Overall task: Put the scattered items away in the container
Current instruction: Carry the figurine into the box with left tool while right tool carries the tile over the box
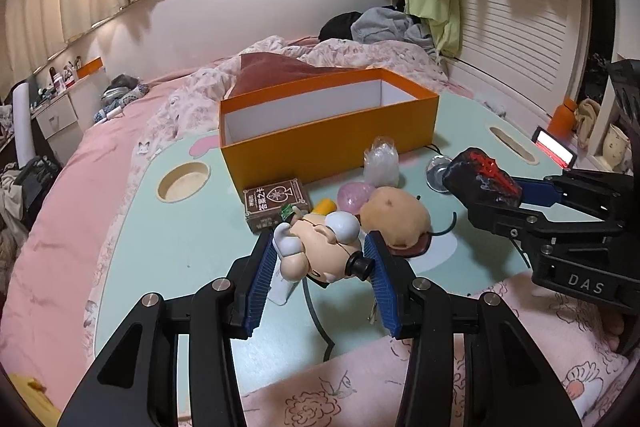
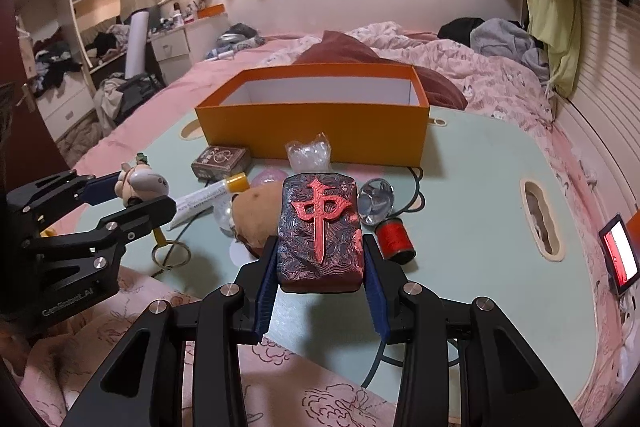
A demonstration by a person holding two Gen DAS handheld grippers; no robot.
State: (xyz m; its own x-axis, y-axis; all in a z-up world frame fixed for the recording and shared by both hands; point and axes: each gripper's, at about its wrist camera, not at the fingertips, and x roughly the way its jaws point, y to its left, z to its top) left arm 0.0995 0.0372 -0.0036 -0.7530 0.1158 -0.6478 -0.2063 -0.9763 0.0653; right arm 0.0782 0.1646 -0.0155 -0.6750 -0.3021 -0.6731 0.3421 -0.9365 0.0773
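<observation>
You have one item in each hand so both can go into the open orange cardboard box in a single trip; it stands empty at the far side of the pale green bench. Your left hand-held gripper pinches the small cream-coloured plastic figurine between its blue pads, jaws partly spread to its width, and holds it clear above the white tube lying below. Your right hand-held gripper clamps the dark red mahjong-style block with a raised red character by its sides, face up. The brown card box, tan plush toy and red thread spool lie scattered on the bench just before the box.
</observation>
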